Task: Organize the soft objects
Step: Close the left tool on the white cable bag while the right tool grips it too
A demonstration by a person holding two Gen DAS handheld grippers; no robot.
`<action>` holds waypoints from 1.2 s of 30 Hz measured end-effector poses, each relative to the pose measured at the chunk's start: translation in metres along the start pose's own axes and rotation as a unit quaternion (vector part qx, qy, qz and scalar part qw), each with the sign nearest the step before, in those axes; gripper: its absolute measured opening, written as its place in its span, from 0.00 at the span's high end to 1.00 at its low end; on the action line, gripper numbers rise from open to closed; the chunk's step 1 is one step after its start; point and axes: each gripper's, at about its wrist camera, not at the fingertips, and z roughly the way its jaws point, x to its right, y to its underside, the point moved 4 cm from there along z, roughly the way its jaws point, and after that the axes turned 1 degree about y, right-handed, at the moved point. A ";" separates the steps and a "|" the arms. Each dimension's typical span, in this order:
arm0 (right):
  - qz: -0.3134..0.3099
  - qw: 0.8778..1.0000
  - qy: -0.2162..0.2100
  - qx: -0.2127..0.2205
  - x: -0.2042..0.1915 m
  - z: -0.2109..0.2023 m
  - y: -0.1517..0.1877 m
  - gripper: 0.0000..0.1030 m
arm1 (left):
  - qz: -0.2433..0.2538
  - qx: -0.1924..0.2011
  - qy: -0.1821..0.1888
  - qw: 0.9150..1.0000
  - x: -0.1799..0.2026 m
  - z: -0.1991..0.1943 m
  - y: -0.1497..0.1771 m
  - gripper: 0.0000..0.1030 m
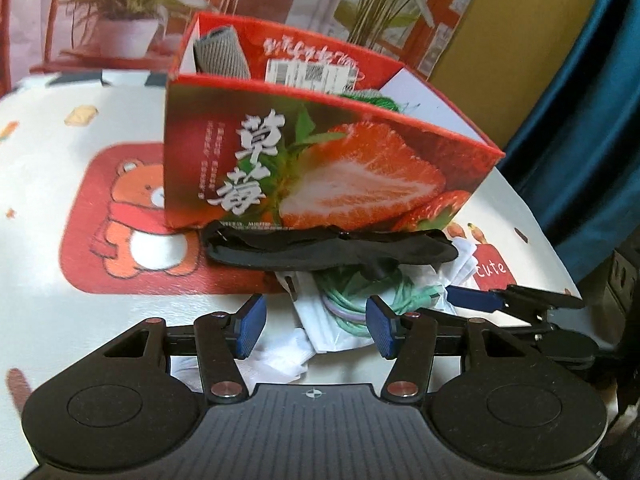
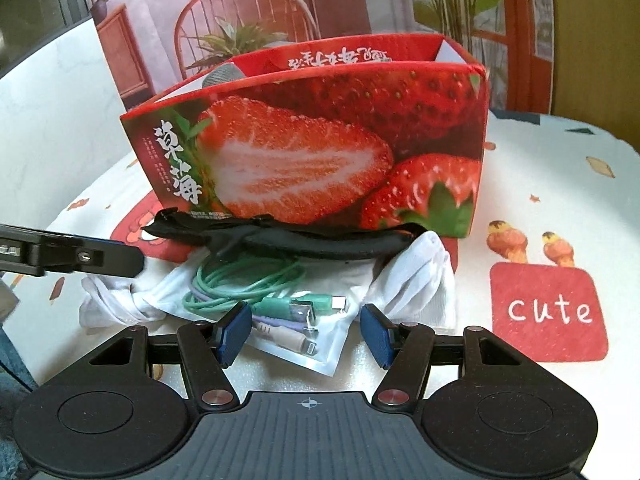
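Strawberry box [image 1: 320, 152] fills centre frame on table [image 1: 40, 140]; black sock [image 1: 328, 248] lies along its base. Left view only: grey knit [image 1: 220, 54] & green yarn [image 1: 374, 100] inside box. Right view only: cable plugs [image 2: 292, 312], white cloth [image 2: 416, 280]. Left gripper [image 1: 316, 326] & right gripper [image 2: 306, 334] both spread, holding nothing.

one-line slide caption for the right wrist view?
Open right gripper hovers over a bagged green cable beside white cloth and a black fabric piece, before the strawberry box.

Black ribbed gripper bodies, silver rivets, blue pads on fingers [image 1: 251, 328].
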 end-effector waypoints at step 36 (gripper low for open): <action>0.071 0.997 -0.034 -0.011 0.011 0.018 -0.012 0.38 | -0.039 -0.034 0.056 0.997 -0.003 0.043 -0.004 0.53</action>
